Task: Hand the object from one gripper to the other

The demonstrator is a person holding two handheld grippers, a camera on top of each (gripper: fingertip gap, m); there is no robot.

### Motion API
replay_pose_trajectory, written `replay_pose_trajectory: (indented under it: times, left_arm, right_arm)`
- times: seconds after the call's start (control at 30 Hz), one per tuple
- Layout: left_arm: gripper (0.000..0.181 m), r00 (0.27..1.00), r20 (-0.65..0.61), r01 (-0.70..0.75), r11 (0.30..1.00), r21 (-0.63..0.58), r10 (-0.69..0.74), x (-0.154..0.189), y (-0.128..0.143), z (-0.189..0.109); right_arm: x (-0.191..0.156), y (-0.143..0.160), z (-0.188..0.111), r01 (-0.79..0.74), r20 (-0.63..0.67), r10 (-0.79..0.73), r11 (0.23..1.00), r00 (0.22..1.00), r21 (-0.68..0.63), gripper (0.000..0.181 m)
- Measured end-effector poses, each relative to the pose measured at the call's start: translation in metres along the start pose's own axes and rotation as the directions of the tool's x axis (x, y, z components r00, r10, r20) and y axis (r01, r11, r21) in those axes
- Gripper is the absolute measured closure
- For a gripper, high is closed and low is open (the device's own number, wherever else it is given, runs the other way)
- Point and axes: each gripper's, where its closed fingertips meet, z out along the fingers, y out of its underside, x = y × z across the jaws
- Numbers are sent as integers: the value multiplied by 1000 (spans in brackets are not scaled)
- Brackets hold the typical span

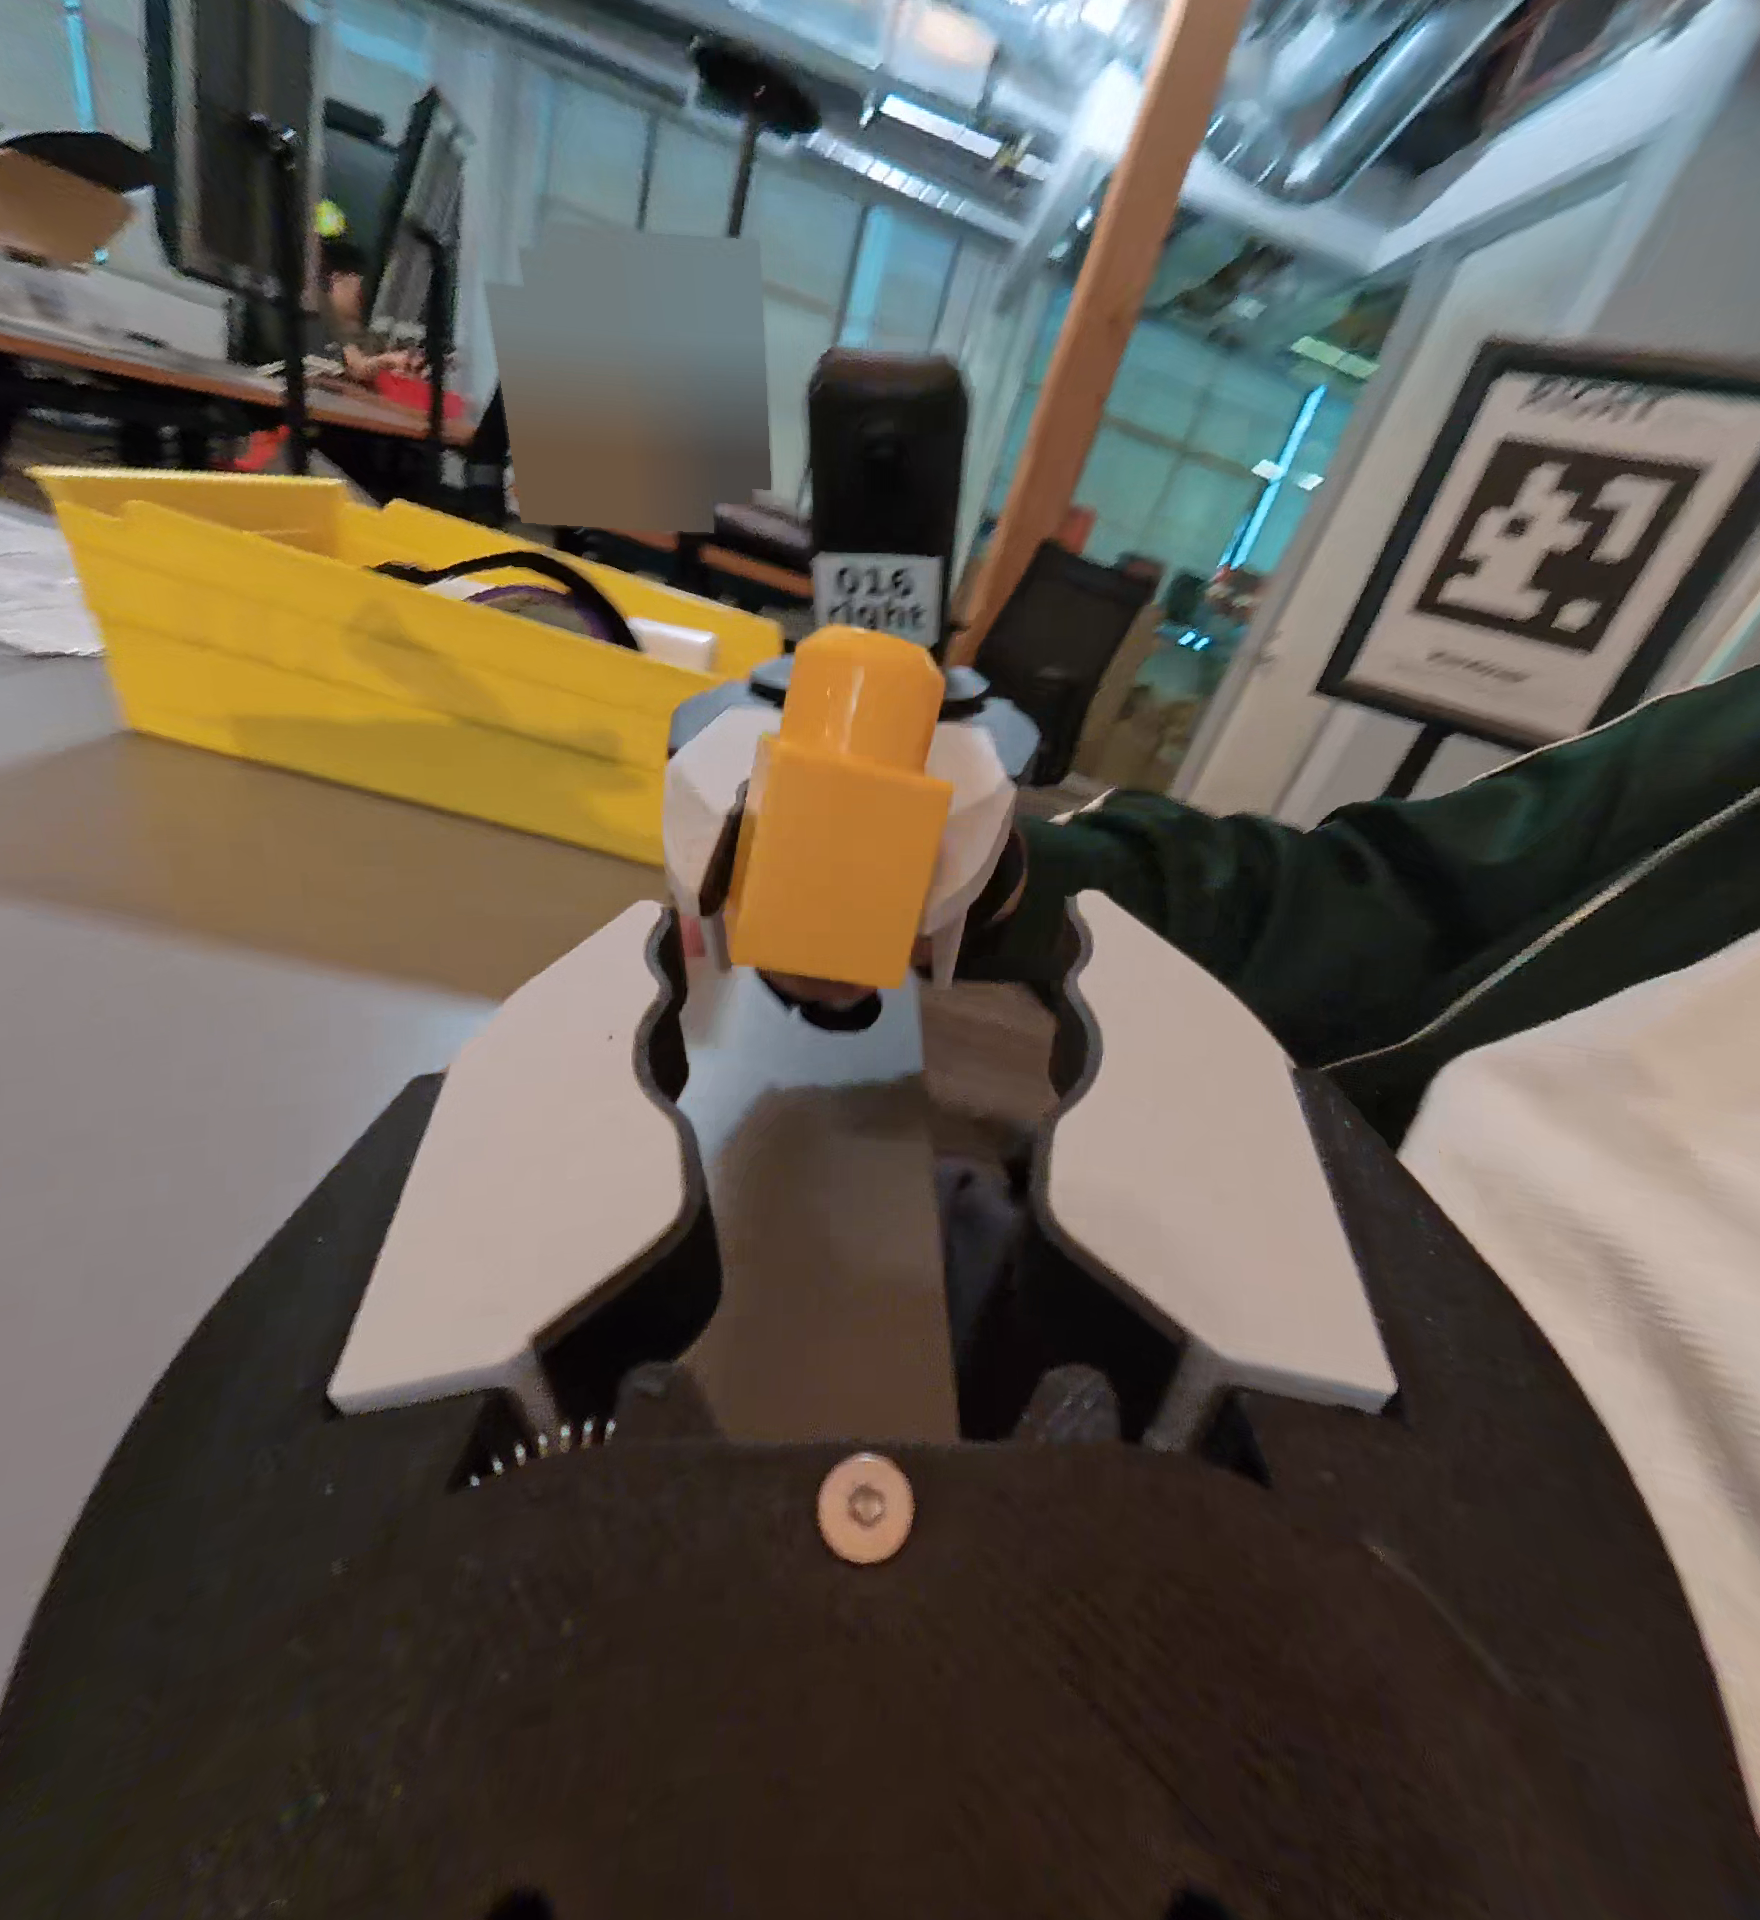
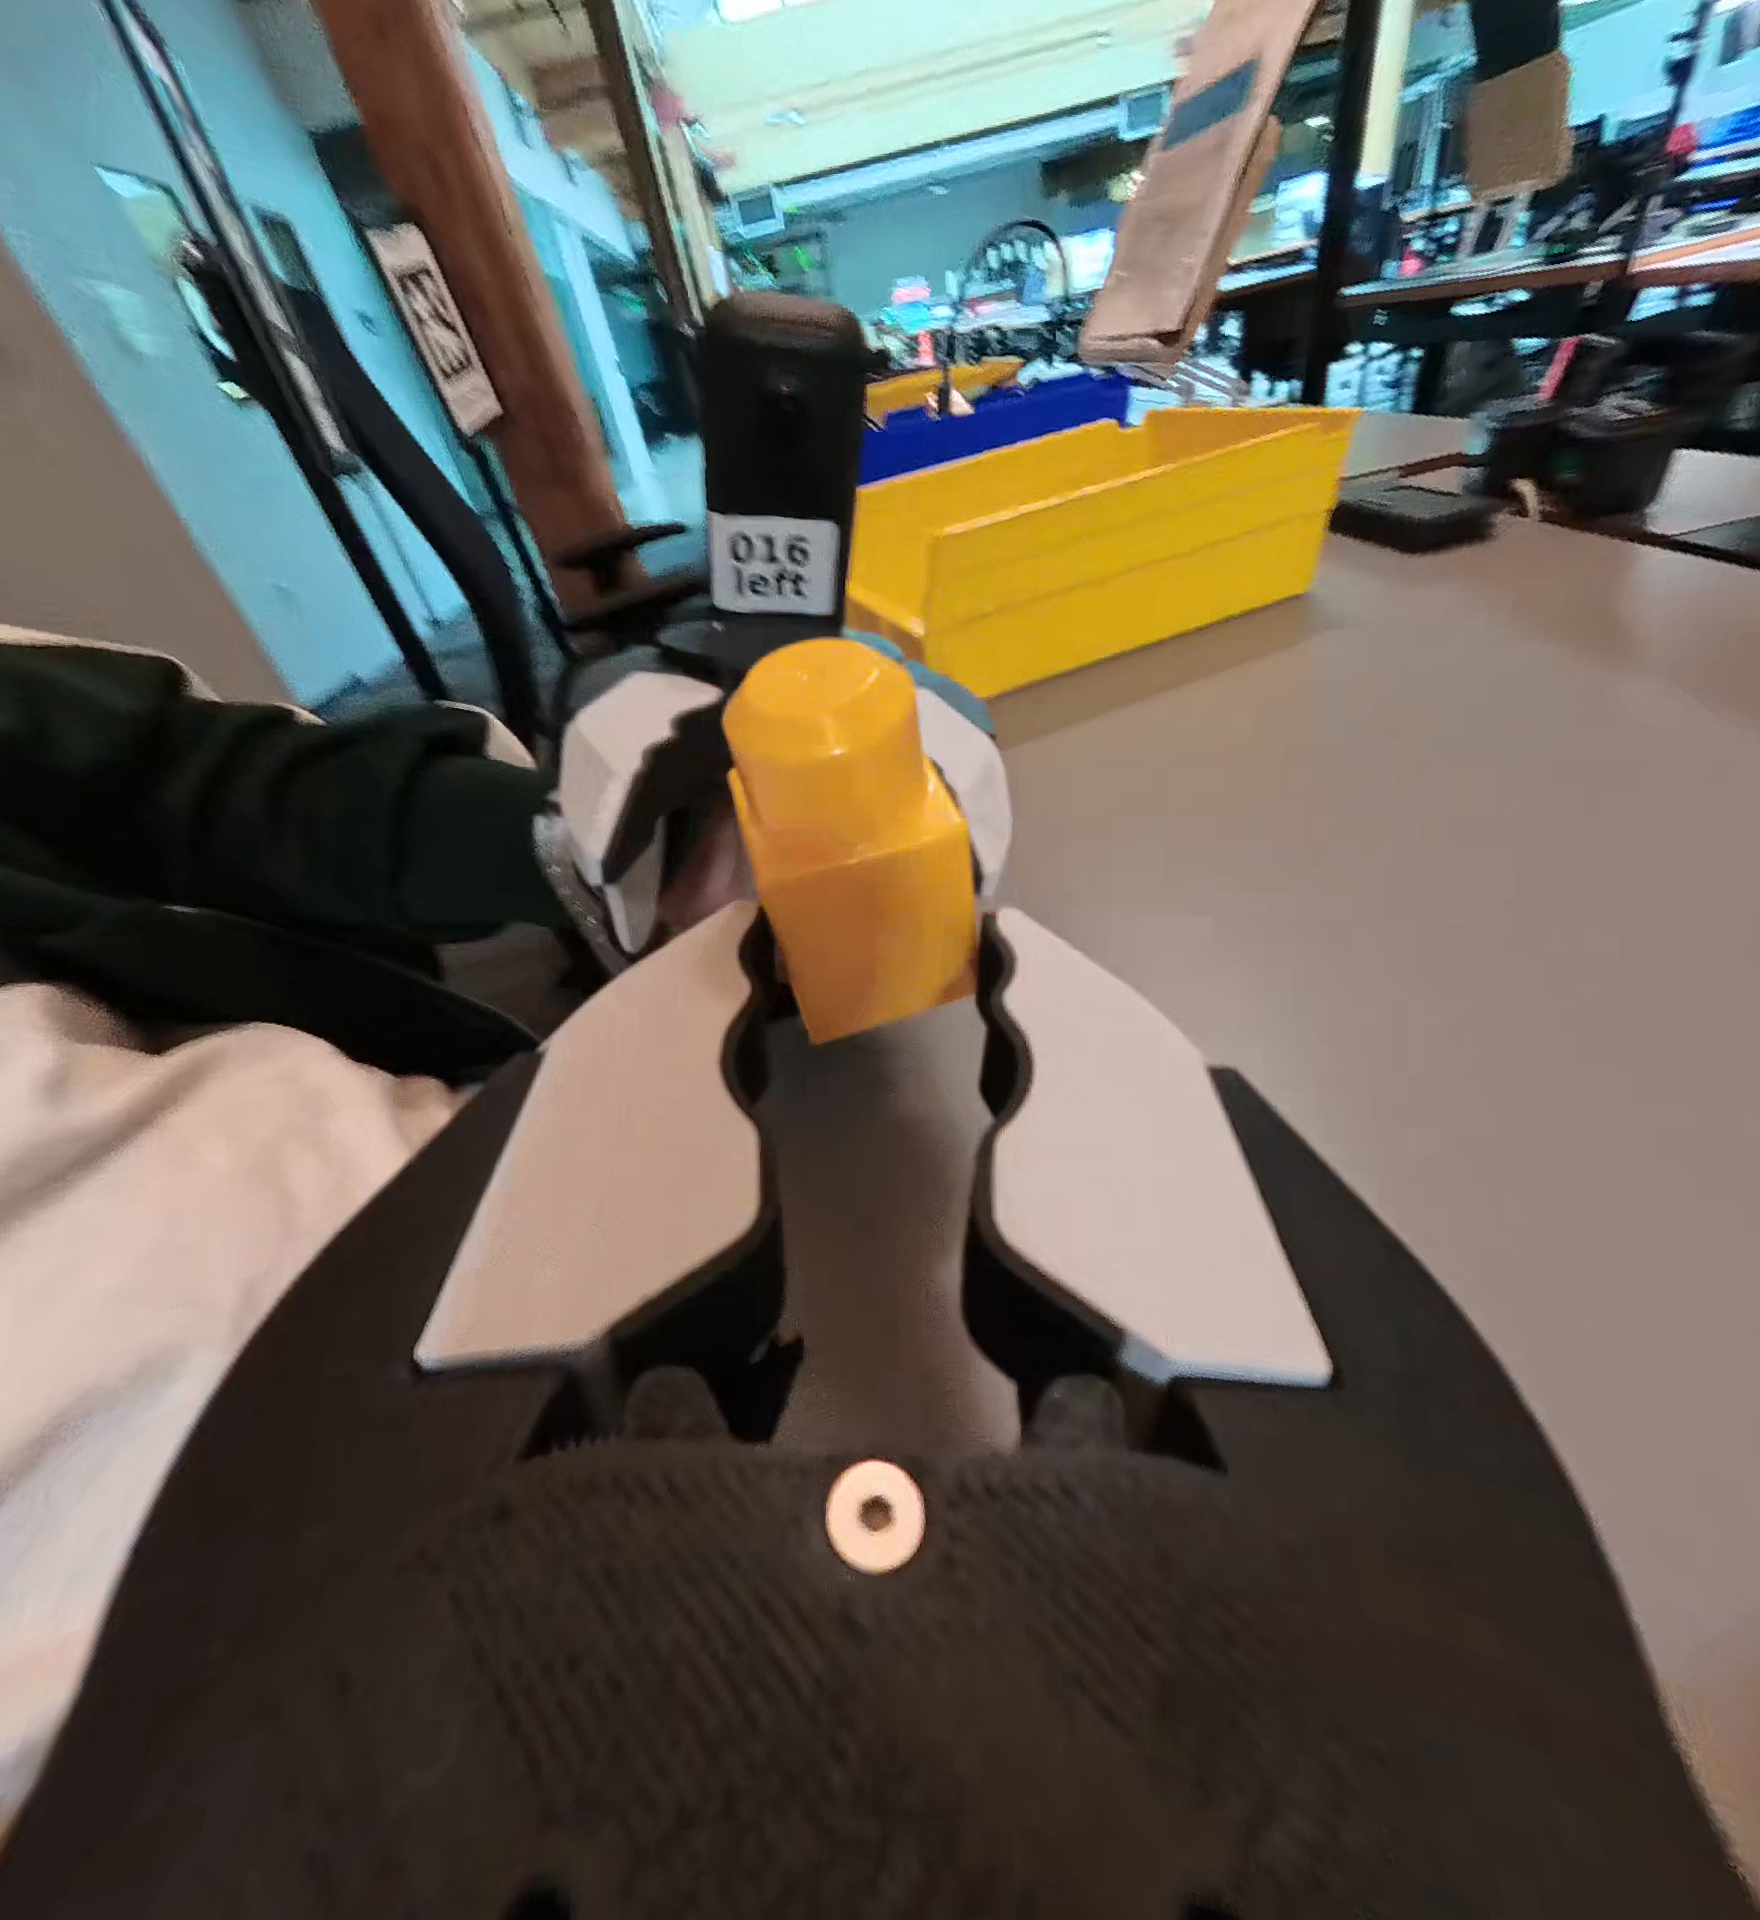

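Right fingers (image 2: 871, 971) pinch yellow block's (image 2: 855, 842) square base, peg end up; left fingers (image 1: 868, 966) spread wide, block (image 1: 840, 821) dead ahead, just beyond tips, above worktop (image 2: 1427, 831)

Right tongs (image 2: 876, 971) pinched nearly closed, facing the left tongs (image 1: 871, 935), which seem spread.

Lab or workshop-type open office. Grey worktable (image 2: 1478, 831) with yellow parts bin (image 2: 1115, 540) and a blue bin (image 2: 990, 421) far behind it, cluttered benches (image 2: 1478, 270) at far right, exposed ceiling ducts (image 1: 1375, 114), framed fiducial marker (image 1: 1551, 551) on right wall, wooden post (image 1: 1094, 332).
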Motion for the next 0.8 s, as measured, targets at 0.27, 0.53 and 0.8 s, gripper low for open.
replay_pose_trajectory:
  times: [0.27,0.53,0.8]
  left_arm:
    - [128,992,97,-83,996,-43,87,-11,3,-3]
    - [147,972,127,-182,977,-114,196,-12,7,-4]
    - [147,975,154,-153,987,-55,160,-15,-4,-10]
  right_arm:
    - [-2,16,10,3,-18,-5,994,1000,-105,143]
    - [-4,20,18,-37,-35,32,991,999,-126,144]
    - [6,9,14,58,-95,-61,998,994,-34,123]
